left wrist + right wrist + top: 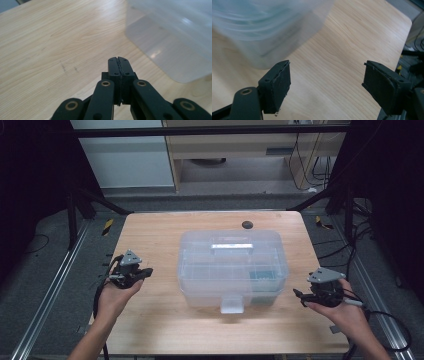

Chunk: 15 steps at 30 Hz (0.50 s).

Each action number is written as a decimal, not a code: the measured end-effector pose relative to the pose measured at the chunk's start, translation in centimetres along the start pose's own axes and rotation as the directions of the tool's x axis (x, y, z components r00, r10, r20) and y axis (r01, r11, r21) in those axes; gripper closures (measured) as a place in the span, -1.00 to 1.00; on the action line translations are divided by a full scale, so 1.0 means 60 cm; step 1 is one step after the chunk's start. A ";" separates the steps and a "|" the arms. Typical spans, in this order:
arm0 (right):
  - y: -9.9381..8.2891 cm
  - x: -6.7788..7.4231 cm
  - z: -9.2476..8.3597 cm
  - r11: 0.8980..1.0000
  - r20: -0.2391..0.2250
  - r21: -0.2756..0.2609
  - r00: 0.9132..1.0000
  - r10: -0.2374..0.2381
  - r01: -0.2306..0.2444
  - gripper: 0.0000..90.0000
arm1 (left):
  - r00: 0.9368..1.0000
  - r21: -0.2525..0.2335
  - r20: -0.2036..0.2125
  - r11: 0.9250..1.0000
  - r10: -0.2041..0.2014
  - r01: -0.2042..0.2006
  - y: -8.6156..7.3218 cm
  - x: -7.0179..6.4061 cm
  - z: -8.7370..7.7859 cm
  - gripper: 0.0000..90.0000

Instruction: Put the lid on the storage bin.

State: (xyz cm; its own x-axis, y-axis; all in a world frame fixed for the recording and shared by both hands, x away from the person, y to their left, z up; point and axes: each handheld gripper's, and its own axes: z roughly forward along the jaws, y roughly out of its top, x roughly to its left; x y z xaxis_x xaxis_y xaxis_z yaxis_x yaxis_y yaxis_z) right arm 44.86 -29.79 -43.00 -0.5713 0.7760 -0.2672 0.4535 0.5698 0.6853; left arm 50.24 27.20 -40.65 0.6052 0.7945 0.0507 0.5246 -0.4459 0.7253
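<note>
From the high view we get the whole layout: a clear box (233,267) sits mid-bench (150,325), lid on, latch tab facing us, with something teal inside at its right end. Our left gripper (145,273) hovers off the box's left side, our right gripper (299,296) off its right side, neither touching it. That view's too far out to read the jaws though. The left gripper view sorts that: left gripper (118,60) is closed tight on nothing, box (175,37) corner just ahead. The right gripper view shows the right gripper (325,75) wide open and empty, blurry box (267,27) wall beyond the left pad.
</note>
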 end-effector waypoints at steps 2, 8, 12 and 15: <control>-0.001 -0.014 0.020 0.999 0.013 0.023 0.999 0.035 -0.035 -0.52 | 1.000 0.012 -0.003 1.000 -0.013 0.013 0.001 0.012 0.015 1.00; -0.006 -0.062 0.085 0.990 0.038 0.082 0.993 0.110 -0.113 -0.53 | 0.999 0.063 -0.033 0.998 -0.005 0.007 0.002 0.032 0.070 0.99; -0.006 -0.092 0.122 0.979 0.039 0.075 0.981 0.189 -0.191 -0.56 | 0.997 0.052 -0.071 0.999 0.016 -0.012 0.004 0.036 0.099 0.74; -0.003 -0.110 0.146 0.965 0.039 0.059 0.967 0.252 -0.254 -0.61 | 0.994 0.040 -0.110 0.999 0.024 -0.020 0.004 0.039 0.119 0.31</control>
State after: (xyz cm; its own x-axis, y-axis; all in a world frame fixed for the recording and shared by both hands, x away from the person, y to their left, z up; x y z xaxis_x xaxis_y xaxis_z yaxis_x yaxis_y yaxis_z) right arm 54.55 -32.64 -47.31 -0.4113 0.9045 -0.1126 0.6235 0.3693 0.6891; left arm 56.10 26.01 -45.26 0.5481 0.8240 0.1437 0.5358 -0.4778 0.6961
